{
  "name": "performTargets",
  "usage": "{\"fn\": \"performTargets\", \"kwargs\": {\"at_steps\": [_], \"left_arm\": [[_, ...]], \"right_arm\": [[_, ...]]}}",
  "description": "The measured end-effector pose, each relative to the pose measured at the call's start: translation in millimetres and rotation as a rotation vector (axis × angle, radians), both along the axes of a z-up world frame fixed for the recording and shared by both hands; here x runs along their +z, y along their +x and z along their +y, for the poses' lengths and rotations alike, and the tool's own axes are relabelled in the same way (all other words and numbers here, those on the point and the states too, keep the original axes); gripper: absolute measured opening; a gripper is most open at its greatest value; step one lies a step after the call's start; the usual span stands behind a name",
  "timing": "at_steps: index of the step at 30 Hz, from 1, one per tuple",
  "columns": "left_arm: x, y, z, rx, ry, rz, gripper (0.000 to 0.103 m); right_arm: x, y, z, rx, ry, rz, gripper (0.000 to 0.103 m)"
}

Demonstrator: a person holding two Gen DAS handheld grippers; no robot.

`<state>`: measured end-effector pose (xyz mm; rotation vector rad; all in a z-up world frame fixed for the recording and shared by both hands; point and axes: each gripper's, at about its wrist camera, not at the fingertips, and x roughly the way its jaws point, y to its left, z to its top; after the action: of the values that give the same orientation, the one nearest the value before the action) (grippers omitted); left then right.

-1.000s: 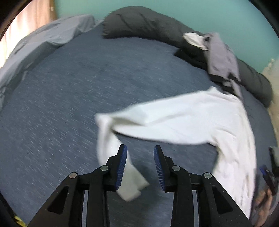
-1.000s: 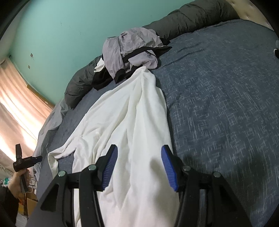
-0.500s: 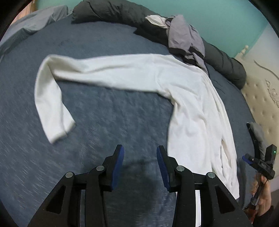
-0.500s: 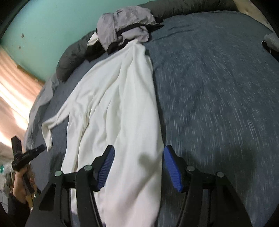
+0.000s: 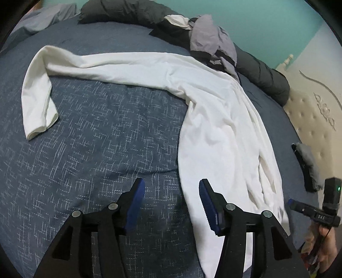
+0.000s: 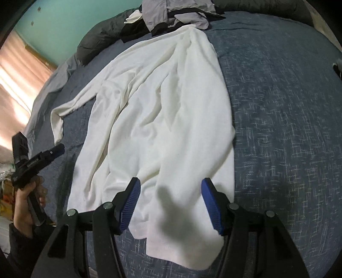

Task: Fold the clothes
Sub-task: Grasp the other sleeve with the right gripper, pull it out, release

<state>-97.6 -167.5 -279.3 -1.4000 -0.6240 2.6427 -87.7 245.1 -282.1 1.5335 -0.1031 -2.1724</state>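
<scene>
A white shirt (image 5: 215, 119) lies spread on the blue bedspread (image 5: 96, 149), one sleeve reaching toward ten o'clock. The left gripper (image 5: 171, 205) hangs over bare bedspread at the shirt's edge, jaws opening, nothing between them. The right gripper (image 6: 171, 205) stands apart above the shirt's hem. Its body in the left view reads "DAS".

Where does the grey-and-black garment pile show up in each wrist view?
Left wrist: grey-and-black garment pile at top, right of centre, on the dark rolled duvet.
Right wrist: pile at top centre, cut by the frame's edge.
Shared landmark: the white long-sleeved shirt, whose far end reaches the pile.
</scene>
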Motion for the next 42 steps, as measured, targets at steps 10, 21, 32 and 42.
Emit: {"fn": "performTargets", "kwargs": {"at_steps": [10,21,32,42], "left_arm": [[-16,4,-8,0.006,0.047,-0.01,0.064],[-17,8,-16,0.012,0.05,0.011,0.065],[-18,6,-15,0.008,0.054,0.009,0.065],[-20,-1,-10,0.0,0.043,0.003,0.065]], "right_arm": [[-15,-3,-28,0.048,0.103,0.002,0.051],[-12,-9,-11,0.021,0.128,0.035,0.004],[32,-36,46,-0.073,0.108,0.126,0.004],[80,-106,112,-0.179,0.174,0.214,0.004]]}}
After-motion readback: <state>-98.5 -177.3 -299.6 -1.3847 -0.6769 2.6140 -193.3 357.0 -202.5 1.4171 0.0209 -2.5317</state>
